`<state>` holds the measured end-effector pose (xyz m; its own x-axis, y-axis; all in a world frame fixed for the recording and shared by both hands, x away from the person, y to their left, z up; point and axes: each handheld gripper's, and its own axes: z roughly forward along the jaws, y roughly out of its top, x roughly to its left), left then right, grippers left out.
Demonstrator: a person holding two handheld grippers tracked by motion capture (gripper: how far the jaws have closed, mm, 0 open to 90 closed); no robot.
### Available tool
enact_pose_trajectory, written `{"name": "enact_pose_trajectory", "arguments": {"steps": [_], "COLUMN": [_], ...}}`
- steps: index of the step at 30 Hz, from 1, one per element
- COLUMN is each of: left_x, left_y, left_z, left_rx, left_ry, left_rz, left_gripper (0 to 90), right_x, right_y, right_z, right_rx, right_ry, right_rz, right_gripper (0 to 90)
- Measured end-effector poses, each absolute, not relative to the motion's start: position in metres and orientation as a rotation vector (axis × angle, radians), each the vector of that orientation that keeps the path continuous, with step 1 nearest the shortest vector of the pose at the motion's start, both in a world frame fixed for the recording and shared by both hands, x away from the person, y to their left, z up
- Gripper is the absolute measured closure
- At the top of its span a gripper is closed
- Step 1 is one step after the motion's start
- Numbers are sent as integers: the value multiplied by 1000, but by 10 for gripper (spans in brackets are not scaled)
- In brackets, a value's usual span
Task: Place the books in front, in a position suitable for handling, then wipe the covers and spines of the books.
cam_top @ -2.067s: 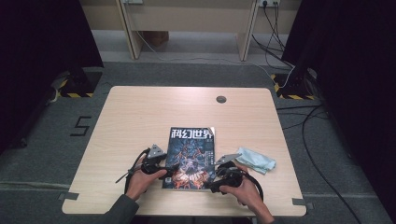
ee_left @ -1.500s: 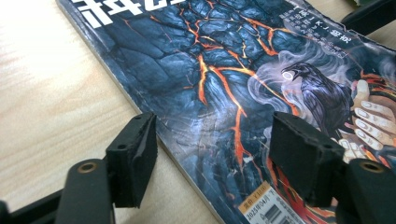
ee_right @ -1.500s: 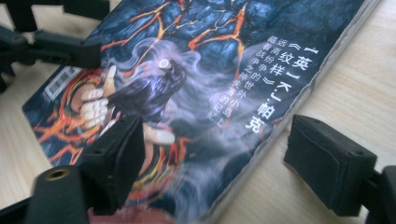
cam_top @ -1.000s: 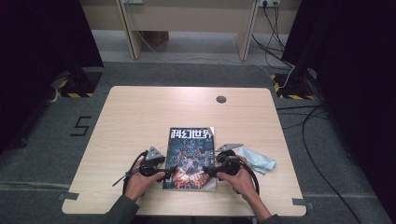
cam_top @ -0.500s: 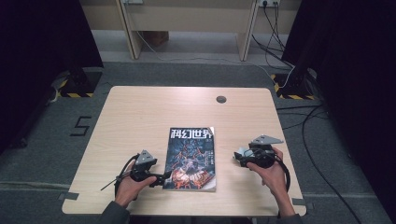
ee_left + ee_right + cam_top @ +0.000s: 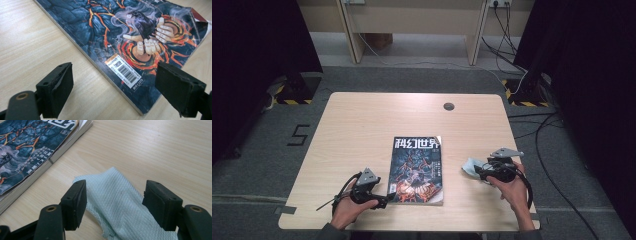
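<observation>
On the table (image 6: 362, 125), the right gripper (image 6: 478, 171) straddles a pale green cloth (image 6: 120, 202) beside the magazine (image 6: 418, 170), jaws just closing, not yet gripping. The left gripper (image 6: 384, 201), released, frames the magazine's near corner.

We see both forearms coming in from the near edge of the table, each hand wrapped around the body of its gripper, the left hand (image 6: 346, 210) low at the near left and the right hand (image 6: 512, 189) farther out at the right. The left gripper (image 6: 384, 201) lies low and points to the right across the table, its jaws wide apart with nothing pressed between the pads. The right gripper (image 6: 475, 171) points to the left, its grey plate on top and its cable looping back over the wrist; its jaws have just been closing but stand apart, the pads not pressing on anything.
</observation>
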<state>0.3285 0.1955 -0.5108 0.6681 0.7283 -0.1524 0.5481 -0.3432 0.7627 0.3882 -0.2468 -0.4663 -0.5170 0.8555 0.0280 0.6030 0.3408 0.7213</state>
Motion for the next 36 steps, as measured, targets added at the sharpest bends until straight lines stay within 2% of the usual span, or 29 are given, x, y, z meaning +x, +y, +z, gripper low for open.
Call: {"name": "enact_pose_trajectory", "arguments": {"steps": [13, 16, 28, 31, 33, 34, 35, 36], "left_x": [324, 325, 327, 327, 327, 327, 327, 327], "left_y": [193, 192, 189, 188, 187, 187, 187, 187], "left_z": [-512, -512, -514, -514, -515, -515, -514, -514], "left_rx": [2064, 2060, 2076, 2080, 2078, 2078, 2077, 2077], "left_ry": [1011, 1011, 1002, 997, 996, 996, 994, 994], "left_rz": [293, 326, 315, 315, 312, 312, 319, 319], "left_gripper": [152, 199, 200, 200, 200, 200, 201, 202], "right_x": [388, 389, 391, 390, 389, 389, 389, 389], "right_y": [-255, -256, -247, -244, -244, -244, -246, -246], "right_z": [-470, -474, -493, -494, -494, -494, -494, -494], "right_rx": [1291, 1293, 1228, 1193, 1141, 1141, 1129, 1129], "right_ry": [2306, 2324, 2431, 2428, 2412, 2412, 2396, 2396], "right_rz": [976, 963, 826, 787, 744, 744, 733, 733], "right_gripper": [374, 374, 363, 411, 515, 515, 581, 581]}}
